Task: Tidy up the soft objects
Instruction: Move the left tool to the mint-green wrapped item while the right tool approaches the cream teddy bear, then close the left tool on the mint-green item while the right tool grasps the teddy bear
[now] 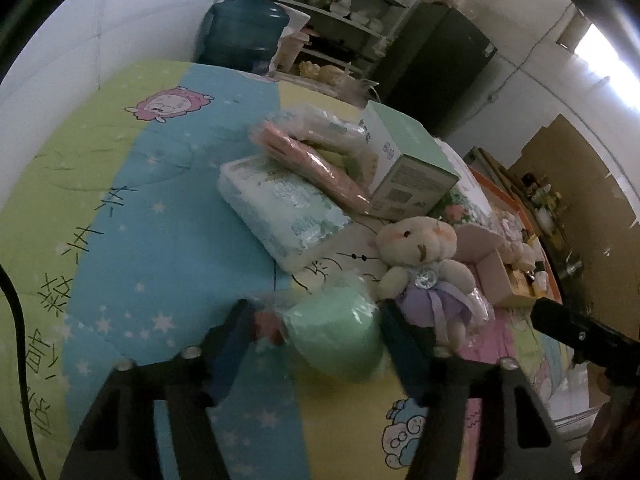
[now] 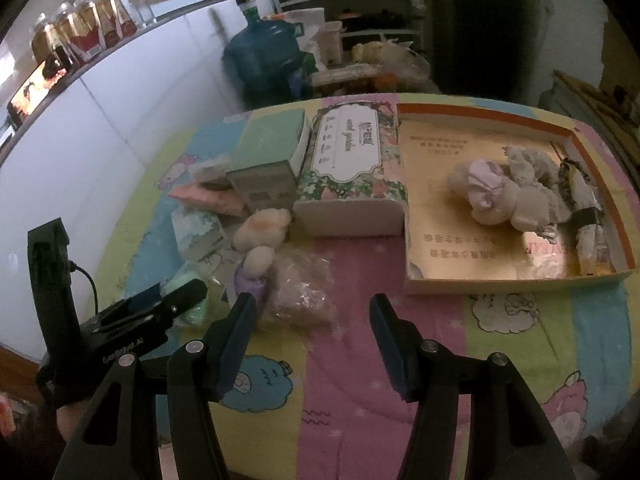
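My left gripper (image 1: 316, 312) is open, its fingers on either side of a green soft roll in clear wrap (image 1: 336, 336) lying on the quilt; the roll also shows in the right wrist view (image 2: 188, 300). A small cream teddy bear in a lilac dress (image 1: 424, 264) lies just right of the roll, also seen in the right wrist view (image 2: 260, 240). My right gripper (image 2: 312, 312) is open and empty above the quilt, near a crumpled clear bag (image 2: 300, 292). An open cardboard box (image 2: 520, 280) at the right holds several plush toys (image 2: 500, 192).
A pale tissue pack (image 1: 280, 208), a pink pack (image 1: 316, 164) and a green carton (image 1: 404, 160) are stacked behind the roll. A floral tissue box (image 2: 352, 160) stands beside the cardboard box. A blue water jug (image 2: 264, 56) and shelves stand past the table's far edge.
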Tool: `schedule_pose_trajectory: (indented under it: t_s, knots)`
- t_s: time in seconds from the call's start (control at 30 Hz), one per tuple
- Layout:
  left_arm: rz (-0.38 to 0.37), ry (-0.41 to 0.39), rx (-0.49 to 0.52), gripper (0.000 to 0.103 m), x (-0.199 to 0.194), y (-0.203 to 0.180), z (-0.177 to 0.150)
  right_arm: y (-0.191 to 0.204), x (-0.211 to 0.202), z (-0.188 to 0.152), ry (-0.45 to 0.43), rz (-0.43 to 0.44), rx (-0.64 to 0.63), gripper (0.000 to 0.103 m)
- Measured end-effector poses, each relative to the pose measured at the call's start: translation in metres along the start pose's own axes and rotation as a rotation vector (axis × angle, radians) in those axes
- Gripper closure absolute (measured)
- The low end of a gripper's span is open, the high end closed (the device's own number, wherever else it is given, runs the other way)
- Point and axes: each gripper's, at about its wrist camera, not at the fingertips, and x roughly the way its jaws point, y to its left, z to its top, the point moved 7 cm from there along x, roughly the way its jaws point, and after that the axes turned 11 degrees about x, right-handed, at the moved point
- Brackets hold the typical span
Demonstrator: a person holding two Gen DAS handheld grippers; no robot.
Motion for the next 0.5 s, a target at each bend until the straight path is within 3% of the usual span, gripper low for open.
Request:
schedule_pose_trajectory:
  t_s: [0.2, 0.5]
  knots:
    - [0.009, 0.0, -0.002, 0.055, -0.006, -0.002, 0.0, 0.014, 0.006, 0.004, 0.011, 0.039, -0.034, 0.042]
    - [0.032, -0.06, -0.052, 0.055, -0.039, 0.015, 0.01, 0.048, 0.033, 0.016, 0.041, 0.136, -0.072, 0.043]
